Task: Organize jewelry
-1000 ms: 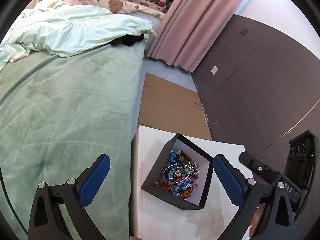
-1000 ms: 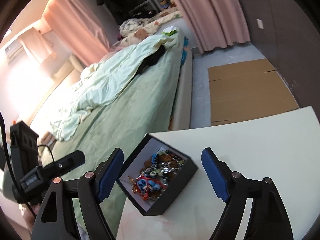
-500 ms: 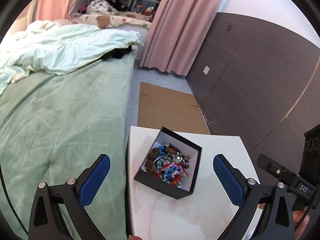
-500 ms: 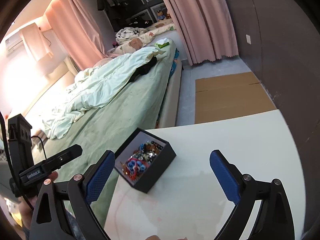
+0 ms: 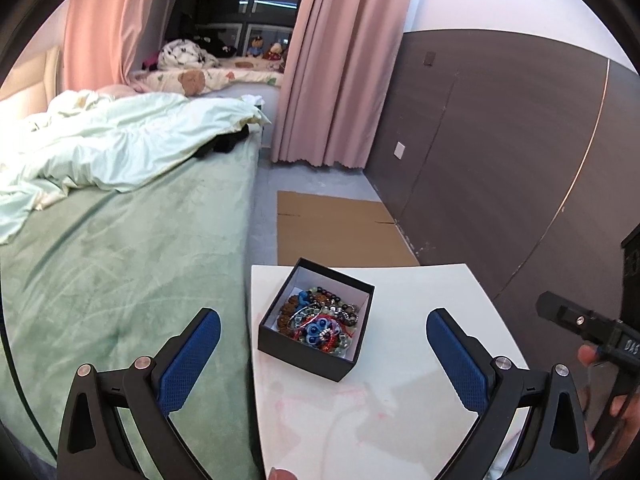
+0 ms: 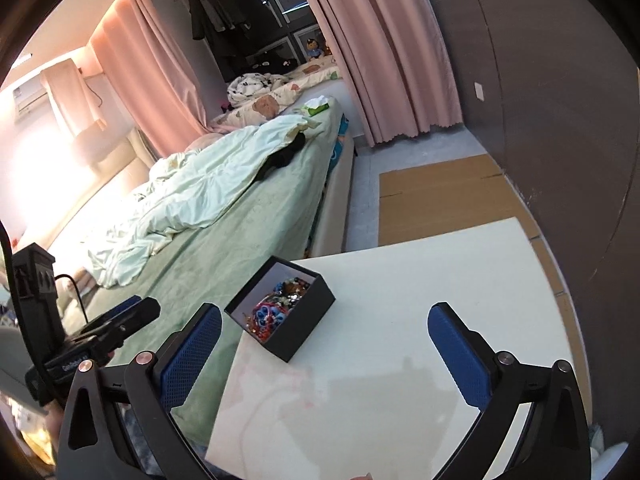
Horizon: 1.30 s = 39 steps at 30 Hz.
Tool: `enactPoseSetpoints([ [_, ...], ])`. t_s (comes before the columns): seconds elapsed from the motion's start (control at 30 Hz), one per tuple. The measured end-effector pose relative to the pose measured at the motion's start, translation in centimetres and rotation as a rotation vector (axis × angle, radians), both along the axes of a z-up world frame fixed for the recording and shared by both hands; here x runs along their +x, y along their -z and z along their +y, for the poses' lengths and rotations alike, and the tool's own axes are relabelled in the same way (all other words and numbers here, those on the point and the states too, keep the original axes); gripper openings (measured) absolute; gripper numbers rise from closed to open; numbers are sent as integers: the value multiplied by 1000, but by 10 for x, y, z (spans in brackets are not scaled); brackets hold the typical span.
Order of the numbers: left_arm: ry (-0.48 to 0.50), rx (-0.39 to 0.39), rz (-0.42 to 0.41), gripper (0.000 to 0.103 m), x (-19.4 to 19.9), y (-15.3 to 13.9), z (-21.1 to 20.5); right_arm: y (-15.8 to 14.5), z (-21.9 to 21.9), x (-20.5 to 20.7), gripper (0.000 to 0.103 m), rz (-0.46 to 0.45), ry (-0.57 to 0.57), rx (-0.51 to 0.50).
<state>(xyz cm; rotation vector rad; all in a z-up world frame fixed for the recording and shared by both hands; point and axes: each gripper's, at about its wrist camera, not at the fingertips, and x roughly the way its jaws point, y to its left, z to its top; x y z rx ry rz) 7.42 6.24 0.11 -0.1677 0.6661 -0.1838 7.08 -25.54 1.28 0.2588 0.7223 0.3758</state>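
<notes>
A small black box (image 5: 316,334) sits on the white desk (image 5: 420,392), near the edge that runs along the bed (image 5: 120,264), and all the jewelry (image 5: 320,318) in view lies heaped inside it: beads, a red cord and blue pieces tangled in one pile. None shows on the bare desk top around the box. That fits two stages about equally: a gathering job where every piece has already gone into the box, or a sorting job where the tangle is yet to be separated; the pictures do not settle which. The box has no lid on it and its opening faces straight up. It looks close to square, so it has no clear long axis; it sits turned on the desk, with one corner pointing toward the far edge and another toward the cameras. The left tongs (image 5: 322,350) are spread wide and hold nothing, hanging short of the box, which shows between the fingers. The right tongs (image 6: 324,344) are likewise spread wide and empty, with the box ahead toward the left finger.
</notes>
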Motion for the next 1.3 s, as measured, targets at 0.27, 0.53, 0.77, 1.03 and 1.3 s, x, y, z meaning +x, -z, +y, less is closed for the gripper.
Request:
enactPoseSetpoints([
  [0.27,-19,58,-40,103,-17,-5,-11,-14,-10,-18,103,-51,75,-58],
  [0.53,-15,84,-53,103,-25,-4,-21,-9,-18,-39,103,-44,92,-101],
  [0.77,4,103,-55,103,-31,-1,-33,-1,-30,-54,103,-33,105,-113],
  [1.03,24,129,-54,103,-33,3,-43,0,-27,-57,103,-40,96,-152],
  [1.3,25,131,-66,103,-34,1,-46,0,-25,-57,103,-48,89,-147],
])
